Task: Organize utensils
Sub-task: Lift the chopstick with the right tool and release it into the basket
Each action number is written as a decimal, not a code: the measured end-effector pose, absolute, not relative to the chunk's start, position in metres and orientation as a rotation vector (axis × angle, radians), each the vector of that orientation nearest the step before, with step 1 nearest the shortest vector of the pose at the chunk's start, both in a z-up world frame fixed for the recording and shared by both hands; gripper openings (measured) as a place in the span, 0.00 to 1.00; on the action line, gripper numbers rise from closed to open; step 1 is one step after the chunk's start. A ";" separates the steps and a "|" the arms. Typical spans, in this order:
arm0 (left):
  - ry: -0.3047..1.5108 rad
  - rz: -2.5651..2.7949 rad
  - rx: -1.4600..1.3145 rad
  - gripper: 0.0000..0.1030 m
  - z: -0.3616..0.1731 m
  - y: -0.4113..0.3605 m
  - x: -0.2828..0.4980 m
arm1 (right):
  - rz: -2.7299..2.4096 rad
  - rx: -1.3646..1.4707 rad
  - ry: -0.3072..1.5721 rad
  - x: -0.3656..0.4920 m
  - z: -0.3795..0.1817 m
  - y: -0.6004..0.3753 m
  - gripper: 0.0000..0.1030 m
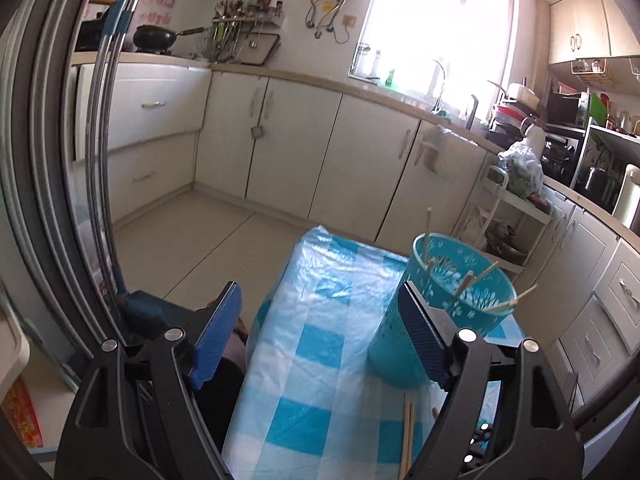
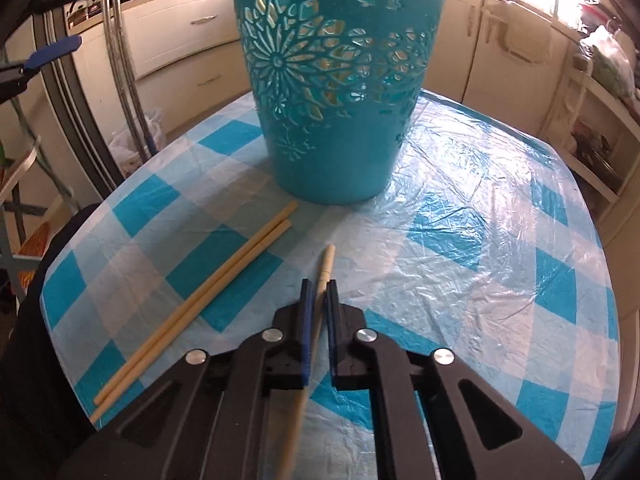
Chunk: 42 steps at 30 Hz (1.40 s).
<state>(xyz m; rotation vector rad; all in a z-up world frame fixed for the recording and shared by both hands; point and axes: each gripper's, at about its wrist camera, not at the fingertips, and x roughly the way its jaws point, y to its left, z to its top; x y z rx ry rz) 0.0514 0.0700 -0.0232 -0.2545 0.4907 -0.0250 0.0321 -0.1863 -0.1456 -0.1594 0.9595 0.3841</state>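
Note:
A teal perforated basket [image 2: 336,80] stands upright on the blue-and-white checked table [image 2: 480,240]. In the left wrist view the basket [image 1: 440,320] holds several chopsticks [image 1: 476,278] leaning on its rim. My right gripper [image 2: 319,286] is shut on a single pale chopstick [image 2: 325,266], held low over the table in front of the basket. Two more chopsticks [image 2: 208,292] lie side by side on the cloth to its left. My left gripper [image 1: 320,304] is open and empty, raised above the table's left side, its right finger beside the basket.
White kitchen cabinets [image 1: 280,136] run along the far walls. A white trolley with bags [image 1: 516,208] stands right of the table. Metal poles [image 1: 104,120] rise at the left. The table's left edge drops to the tiled floor [image 1: 192,240].

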 end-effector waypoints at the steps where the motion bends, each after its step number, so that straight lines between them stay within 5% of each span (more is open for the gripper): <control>1: 0.501 -0.029 -0.247 0.74 -0.027 0.070 0.050 | 0.387 -0.145 0.976 0.034 -0.145 -0.190 0.07; 9: 0.606 -0.061 -0.163 0.75 -0.052 0.044 0.053 | 0.330 -0.168 0.969 0.032 -0.146 -0.184 0.07; 21: 0.672 -0.071 -0.045 0.81 -0.058 0.017 0.046 | 0.389 0.194 0.917 0.015 -0.130 -0.234 0.06; 42: 0.738 -0.055 -0.056 0.83 -0.071 0.026 0.048 | 0.584 0.367 0.439 0.035 0.063 -0.241 0.06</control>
